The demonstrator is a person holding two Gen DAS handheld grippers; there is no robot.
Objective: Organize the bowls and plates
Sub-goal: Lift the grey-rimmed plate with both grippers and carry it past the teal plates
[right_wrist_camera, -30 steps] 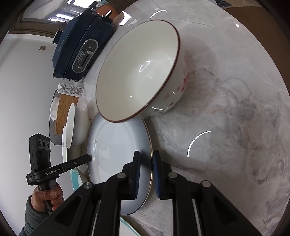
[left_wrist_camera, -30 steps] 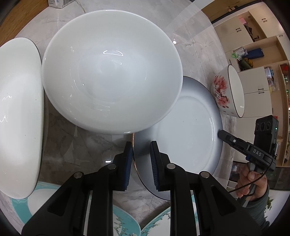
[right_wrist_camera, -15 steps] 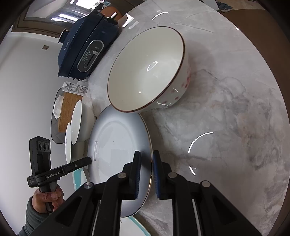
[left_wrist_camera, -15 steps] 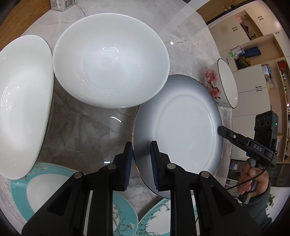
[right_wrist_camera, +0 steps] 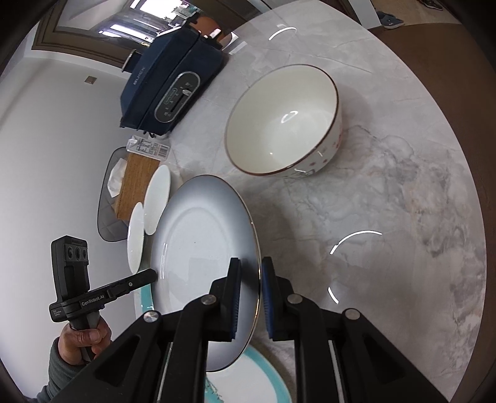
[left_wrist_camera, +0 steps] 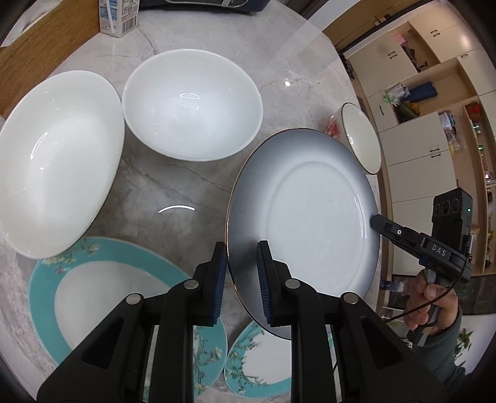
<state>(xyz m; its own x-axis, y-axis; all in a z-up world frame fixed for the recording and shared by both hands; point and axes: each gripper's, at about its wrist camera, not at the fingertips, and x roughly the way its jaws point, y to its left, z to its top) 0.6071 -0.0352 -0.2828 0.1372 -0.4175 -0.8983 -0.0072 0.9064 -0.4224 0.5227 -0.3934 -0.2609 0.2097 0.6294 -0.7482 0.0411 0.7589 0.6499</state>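
A grey-rimmed white plate is held in the air above the marble table. My left gripper is shut on its near rim. My right gripper is shut on the opposite rim; it also shows in the left wrist view. The plate shows in the right wrist view too. Two white bowls sit at the left. A flowered bowl stands beyond the plate. Two teal-rimmed plates lie under the held plate.
A milk carton and a wooden board are at the far left of the table. A dark blue appliance stands at the table's back. Cabinets stand beyond the table's right edge.
Both grippers have lifted the grey plate up and back towards me. The bowls now look smaller and farther, and the teal plates have come into view beneath it.
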